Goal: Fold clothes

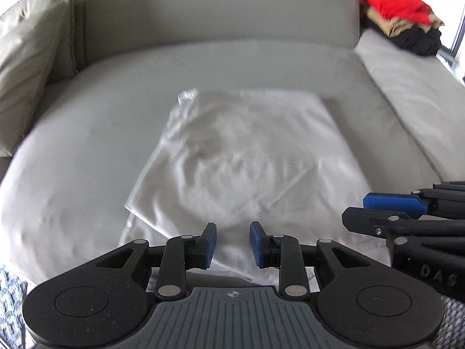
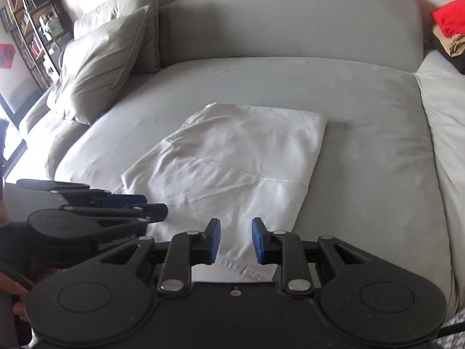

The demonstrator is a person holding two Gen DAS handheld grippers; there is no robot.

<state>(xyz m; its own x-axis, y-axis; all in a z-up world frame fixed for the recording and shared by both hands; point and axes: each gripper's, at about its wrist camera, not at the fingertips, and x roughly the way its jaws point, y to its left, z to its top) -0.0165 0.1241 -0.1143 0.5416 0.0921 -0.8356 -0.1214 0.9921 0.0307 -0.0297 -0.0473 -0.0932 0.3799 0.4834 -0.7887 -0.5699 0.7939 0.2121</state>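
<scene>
A folded white garment (image 2: 232,168) lies in the middle of the grey sofa (image 2: 363,151). The left gripper (image 1: 233,244) and right gripper (image 2: 236,241) hover above its near edge, both narrowly parted and empty. Cushions (image 2: 101,67) lie far left, a pile of clothes (image 1: 404,20) far right.

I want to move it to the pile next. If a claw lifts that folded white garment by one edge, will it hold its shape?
Probably not. The white garment looks thin and creased, so it would likely droop and unfold. It lies in loose layers on the sofa, so they may slide apart. It seems light, so pushing would likely bunch it.
</scene>
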